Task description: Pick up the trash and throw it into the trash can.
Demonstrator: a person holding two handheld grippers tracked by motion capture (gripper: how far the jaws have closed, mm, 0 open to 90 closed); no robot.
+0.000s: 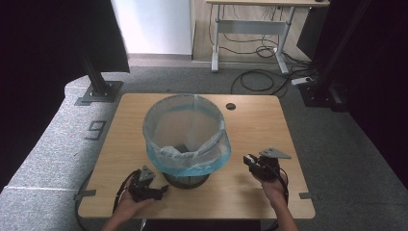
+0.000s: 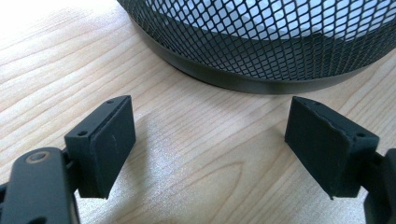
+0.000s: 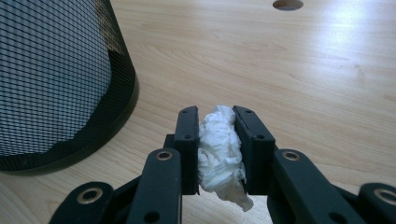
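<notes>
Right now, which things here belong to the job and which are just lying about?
In the job:
- tissue, crumpled, clamped in the right tool
- bin, mesh, with a liner

Lying about:
- cable hole in the table
- desk and floor cables behind
- left tool, open on bare wood

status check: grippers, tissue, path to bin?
Right gripper shut on crumpled tissue. Left gripper open, empty, by mesh bin. Nothing between tissue and bin.

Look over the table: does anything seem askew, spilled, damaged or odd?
Little stands out. The bin liner hangs bunched and uneven over the mesh bin's rim. The crumpled tissue is clamped in the right tongs, not spilled.
</notes>
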